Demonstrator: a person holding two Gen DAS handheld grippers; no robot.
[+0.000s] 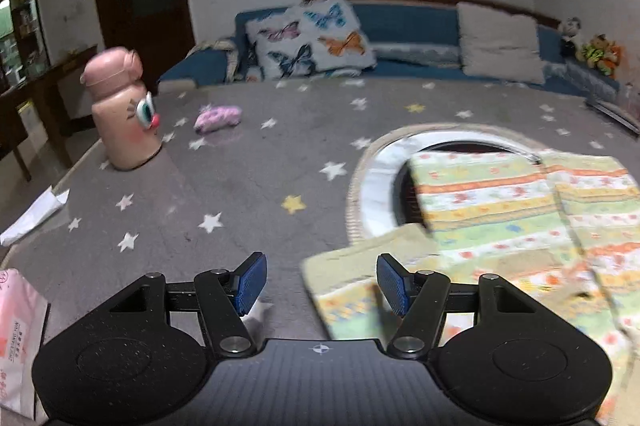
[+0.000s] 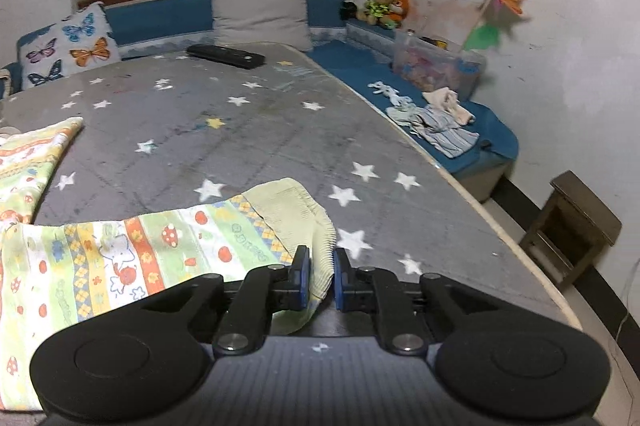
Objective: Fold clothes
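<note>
Left wrist view: my left gripper point(image 1: 322, 284) hangs low over the grey star-printed table cover point(image 1: 240, 178), blue pads wide apart, nothing between them. The pastel striped child's garment with a ribbed pale-green cuff point(image 1: 500, 226) fills the lower right of the frame; its near cuff edge lies just beside my right-hand pad, partly under it, not gripped. The far part of the cloth drapes over a round white-rimmed opening in the table point(image 1: 380, 186). A pink cartoon-faced bottle point(image 1: 120, 110) stands at mid left, well apart.

Right wrist view: my right gripper point(image 2: 322, 278) has its pads closed on the ribbed green hem point(image 2: 308, 222) of the same garment, cloth pinched between them at lower centre. The rest of the fabric trails off to the lower left. A second cuffed end lies flat at the left edge.

Judgement: fold at an early stage; one corner held, the matching one not yet taken.

To do well:
- Slide left pads fully over the cuff edge before closing, catching both layers.
- Keep right grip firm; do not tug until left is set.
- Lift both evenly, clear of the opening, so cloth does not sag into it.
</note>
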